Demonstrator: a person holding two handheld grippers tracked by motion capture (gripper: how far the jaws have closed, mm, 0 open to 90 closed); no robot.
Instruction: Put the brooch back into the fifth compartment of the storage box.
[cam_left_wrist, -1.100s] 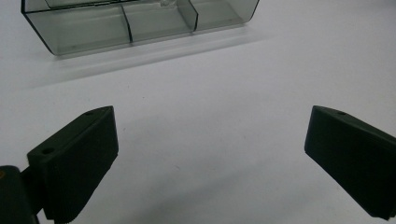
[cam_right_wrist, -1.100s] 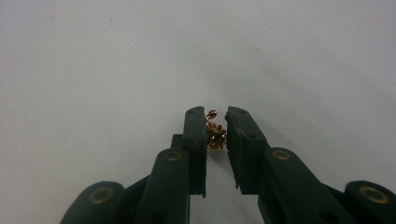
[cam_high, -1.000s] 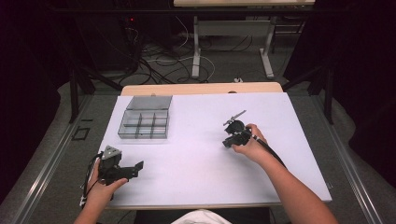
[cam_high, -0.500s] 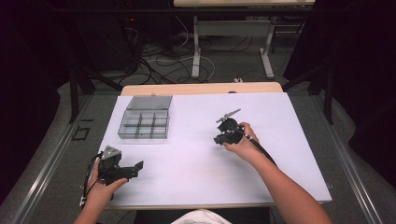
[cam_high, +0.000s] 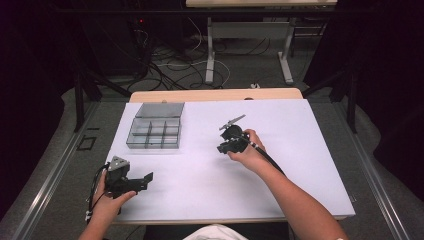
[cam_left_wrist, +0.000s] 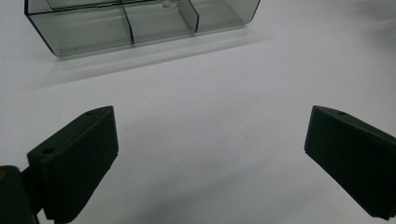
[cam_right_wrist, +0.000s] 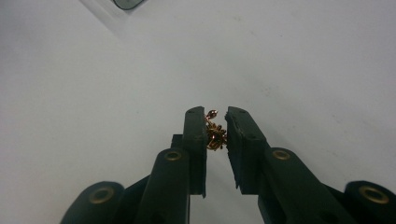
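My right gripper (cam_right_wrist: 216, 116) is shut on a small tangle of gold-coloured metal pieces (cam_right_wrist: 215, 135), pinched between its two jaws above the white table top. In the high view the right gripper (cam_high: 223, 145) is held over the middle of the table, to the right of a clear grey compartment box (cam_high: 152, 146). My left gripper (cam_high: 146, 178) rests at the near left of the table. Its jaws stand wide apart with nothing between them, and it points toward the compartment box (cam_left_wrist: 140, 28).
The white table top (cam_high: 300, 150) is bare to the right of my right hand. A corner of the compartment box (cam_right_wrist: 125, 3) shows at the top of the right gripper view. Cables and table legs (cam_high: 210, 55) lie on the floor beyond the far edge.
My right hand has carried its gripper leftward across the table, closer to the compartment box, jaws staying shut. The left hand has not moved.
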